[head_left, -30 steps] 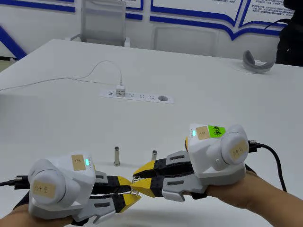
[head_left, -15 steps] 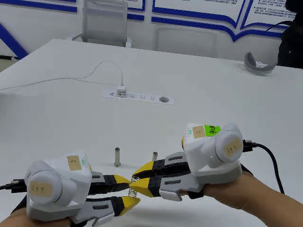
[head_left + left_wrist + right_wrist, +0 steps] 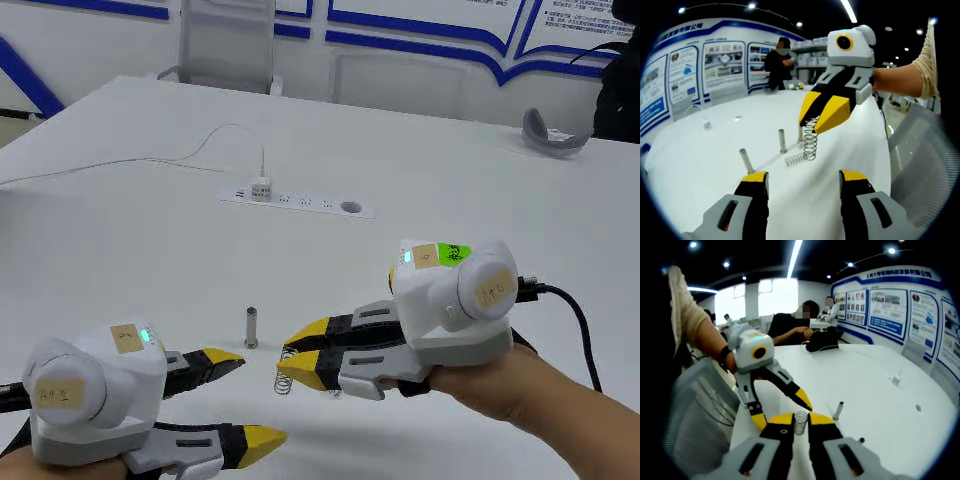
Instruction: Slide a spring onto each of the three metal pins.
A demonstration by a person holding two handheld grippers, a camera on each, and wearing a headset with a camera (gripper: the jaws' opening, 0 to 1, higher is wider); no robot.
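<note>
Head view looks down; gripper views sit low, facing each other (both sharing the spring).

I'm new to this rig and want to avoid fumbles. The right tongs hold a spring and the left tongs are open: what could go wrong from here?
1. The right tongs pinch the spring only at its top end, so it dangles; it may swing, miss the pin, or slip out.
2. A second spring lies by its lower end; the coils could tangle.
3. The open left tongs sit close and might bump it.
</note>
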